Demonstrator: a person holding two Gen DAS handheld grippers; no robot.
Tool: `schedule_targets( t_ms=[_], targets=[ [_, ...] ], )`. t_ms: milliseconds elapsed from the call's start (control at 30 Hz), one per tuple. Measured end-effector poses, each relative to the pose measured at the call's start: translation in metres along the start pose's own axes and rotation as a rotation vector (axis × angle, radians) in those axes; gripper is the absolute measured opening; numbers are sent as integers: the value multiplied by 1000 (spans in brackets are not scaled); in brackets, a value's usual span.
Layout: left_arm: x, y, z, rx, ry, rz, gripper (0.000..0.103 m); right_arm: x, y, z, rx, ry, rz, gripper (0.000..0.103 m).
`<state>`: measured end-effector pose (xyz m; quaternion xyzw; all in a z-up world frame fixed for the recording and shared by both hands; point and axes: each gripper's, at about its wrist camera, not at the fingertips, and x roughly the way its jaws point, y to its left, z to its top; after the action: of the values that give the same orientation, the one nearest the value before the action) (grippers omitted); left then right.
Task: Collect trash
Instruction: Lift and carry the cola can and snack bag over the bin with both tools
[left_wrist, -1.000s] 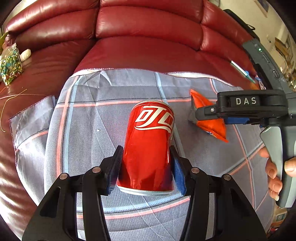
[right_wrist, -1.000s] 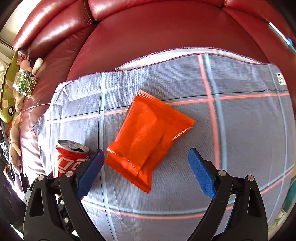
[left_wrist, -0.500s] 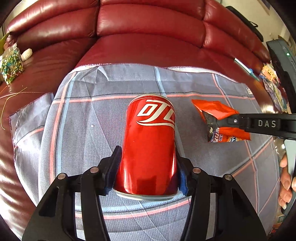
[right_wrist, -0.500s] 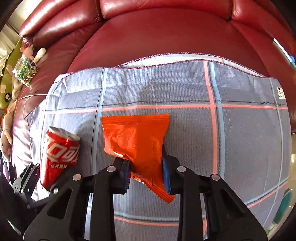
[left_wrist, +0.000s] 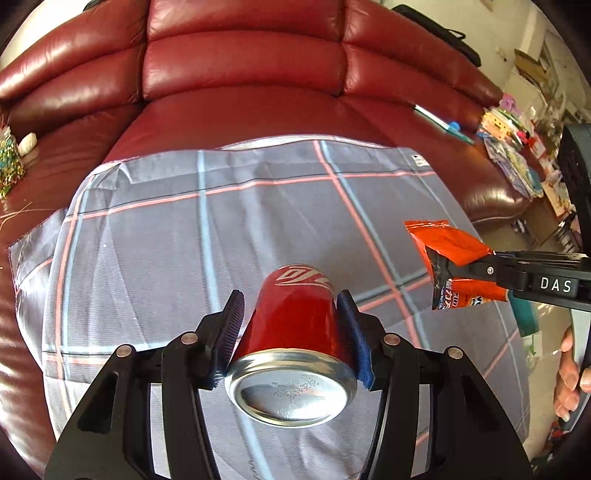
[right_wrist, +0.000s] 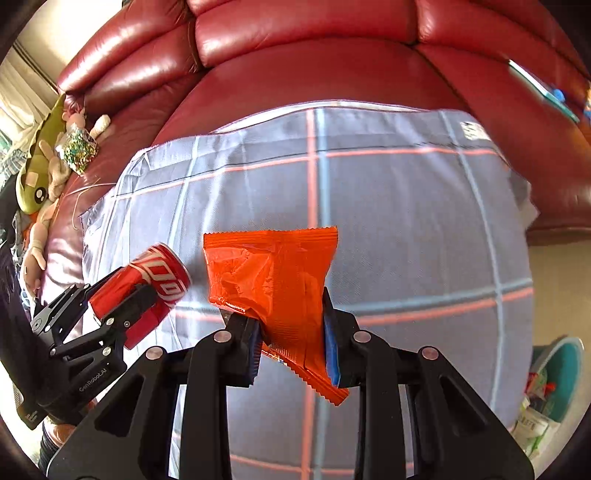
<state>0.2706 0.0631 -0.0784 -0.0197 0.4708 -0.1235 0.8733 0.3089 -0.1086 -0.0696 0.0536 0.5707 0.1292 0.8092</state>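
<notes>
**Q:** While the left wrist view is up, what sits at the left claw?

**A:** The left claw (left_wrist: 291, 325) is clamped on one red soda can (left_wrist: 295, 321). Its blue pads press the can's two sides, and the can lies along the fingers with its silver base toward the camera. It is held clear above a grey checked cloth (left_wrist: 166, 229) spread over a dark red leather sofa (left_wrist: 240, 62).

**Q:** Anything else in that view?

**A:** At the right edge the right claw (left_wrist: 461, 269) reaches in sideways, pinching one orange snack wrapper (left_wrist: 450, 251), also off the cloth. A hand (left_wrist: 569, 380) grips its handle below.

**Q:** And the right wrist view?

**A:** The right claw (right_wrist: 291, 332) has just been closing, and its jaws are narrow, squeezing the lower part of the orange snack wrapper (right_wrist: 273, 273). The wrapper's top fans out above the pads, and a crimped corner hangs below them. To its left, near but apart, is the left claw (right_wrist: 144, 295) holding the red soda can (right_wrist: 159, 269) tilted. The grey checked cloth (right_wrist: 406, 221) lies beneath both.

**Q:** The count?

**A:** One can, one wrapper, two claws, one cloth. Soft toys (right_wrist: 37, 177) lie on the sofa (right_wrist: 295, 48) at far left; their number is unclear.
</notes>
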Motion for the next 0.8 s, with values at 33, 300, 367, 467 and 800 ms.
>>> schedule_targets(
  t_ms=[33, 300, 367, 467, 800],
  targets=[
    [1, -9, -1, 4, 2, -6, 53, -7, -8, -5, 9, -6, 1, 26],
    [2, -52, -25, 19, 44, -28, 53, -44, -68, -47, 77, -27, 10, 26],
    [3, -56, -32, 27, 63, -24, 53, -47, -78, -58, 88, -22, 17, 26],
    [7, -57, -42, 36, 106, -14, 53, -44, -85, -70, 86, -3, 23, 26],
    [22, -55, -58, 67, 190, 24, 54, -36, -96, -94, 91, 28, 36, 26]
  ],
)
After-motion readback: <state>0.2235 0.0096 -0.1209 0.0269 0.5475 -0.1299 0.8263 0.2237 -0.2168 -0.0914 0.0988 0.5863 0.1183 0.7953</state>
